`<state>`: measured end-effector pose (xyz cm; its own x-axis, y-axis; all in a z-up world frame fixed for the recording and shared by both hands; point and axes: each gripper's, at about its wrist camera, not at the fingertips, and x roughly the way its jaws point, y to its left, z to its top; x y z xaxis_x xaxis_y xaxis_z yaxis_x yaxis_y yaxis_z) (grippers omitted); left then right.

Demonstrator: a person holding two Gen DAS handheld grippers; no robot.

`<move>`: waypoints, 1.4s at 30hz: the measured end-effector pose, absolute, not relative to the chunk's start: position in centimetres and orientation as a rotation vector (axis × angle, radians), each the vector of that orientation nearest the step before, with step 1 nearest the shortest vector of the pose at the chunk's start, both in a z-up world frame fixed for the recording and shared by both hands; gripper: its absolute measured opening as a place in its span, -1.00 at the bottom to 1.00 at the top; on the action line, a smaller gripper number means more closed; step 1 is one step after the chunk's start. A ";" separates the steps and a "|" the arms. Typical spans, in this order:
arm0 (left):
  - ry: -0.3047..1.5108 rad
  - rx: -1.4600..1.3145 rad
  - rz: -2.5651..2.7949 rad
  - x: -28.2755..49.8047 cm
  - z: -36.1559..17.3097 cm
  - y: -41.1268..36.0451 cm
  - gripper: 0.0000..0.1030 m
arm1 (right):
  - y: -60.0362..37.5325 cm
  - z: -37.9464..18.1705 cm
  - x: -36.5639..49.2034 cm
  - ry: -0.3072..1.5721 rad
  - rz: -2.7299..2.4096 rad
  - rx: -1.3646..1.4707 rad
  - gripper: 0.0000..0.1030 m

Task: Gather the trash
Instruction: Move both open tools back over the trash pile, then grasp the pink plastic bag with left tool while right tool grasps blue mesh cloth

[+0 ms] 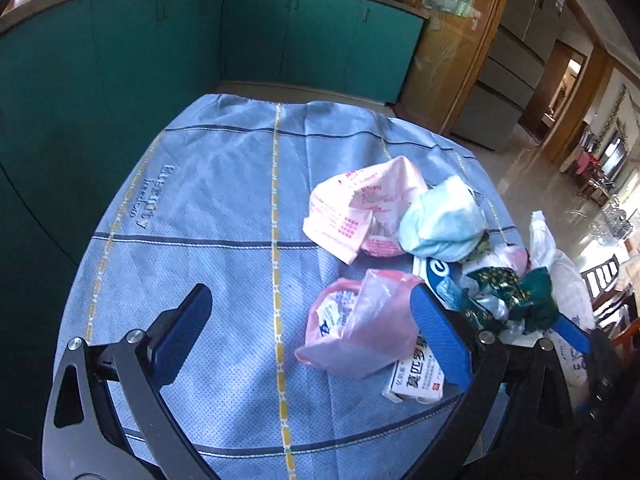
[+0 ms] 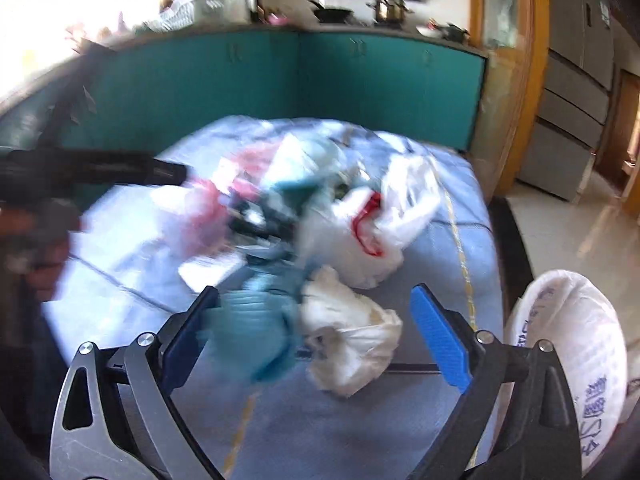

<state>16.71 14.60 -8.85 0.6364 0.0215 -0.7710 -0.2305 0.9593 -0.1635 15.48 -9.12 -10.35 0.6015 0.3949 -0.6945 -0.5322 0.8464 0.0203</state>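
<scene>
Left tongs (image 1: 316, 332) spread wide, pinching nothing. Between the blue pads (image 1: 440, 340), low over the checked blue cloth (image 1: 200, 220) on the worktop, a crumpled pink bag (image 1: 360, 324). Just under the bag's edge, touching the right pad, a small white medicine box (image 1: 416, 384). Right of that, green and gold wrapper scraps (image 1: 508, 292). A bit further off, a bigger pink bag with red print (image 1: 356, 208) and a pale blue wad (image 1: 444, 220), touching each other. Far back, green cupboards (image 1: 160, 52) with pots on top.

Right tongs (image 2: 316, 332) spread wide too, gripping nothing. Between the pads, a crumpled white bag (image 2: 348, 340) and a blurry teal lump (image 2: 256, 328), side by side on the cloth. Beyond, a white bag with red handles (image 2: 368, 232) and a smeared heap of trash (image 2: 256, 200). At the right edge, off the worktop, a big white sack with blue letters (image 2: 576, 356). At the far left, dark and blurred, the other tool (image 2: 92, 172).
</scene>
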 end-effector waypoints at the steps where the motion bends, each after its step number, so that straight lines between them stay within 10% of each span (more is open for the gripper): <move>1: 0.870 -0.250 0.144 16.6 -8.8 14.5 0.92 | -9.3 -10.6 15.6 0.764 0.543 -0.182 0.82; 9: 0.920 -0.129 0.026 17.8 -10.5 11.1 0.87 | -12.3 -10.3 13.5 0.749 0.525 -0.160 0.82; 12: 0.960 -0.128 0.018 18.4 -11.4 10.6 0.16 | -13.2 -10.7 13.4 0.764 0.505 -0.156 0.82; 18: 0.914 -0.139 0.055 16.8 -10.2 11.9 0.10 | -13.4 -9.9 13.2 0.744 0.552 -0.122 0.81; 25: 0.894 -0.129 0.087 14.9 -9.0 13.1 0.12 | -8.3 -10.4 14.1 0.773 0.669 -0.186 0.07; 29: 0.894 -0.116 0.088 14.0 -8.7 13.0 0.12 | -6.7 -11.2 14.9 0.828 0.716 -0.184 -0.70; 42: 0.905 -0.077 0.057 14.0 -9.2 11.7 0.13 | -13.6 -9.1 11.6 0.804 0.699 -0.111 -0.73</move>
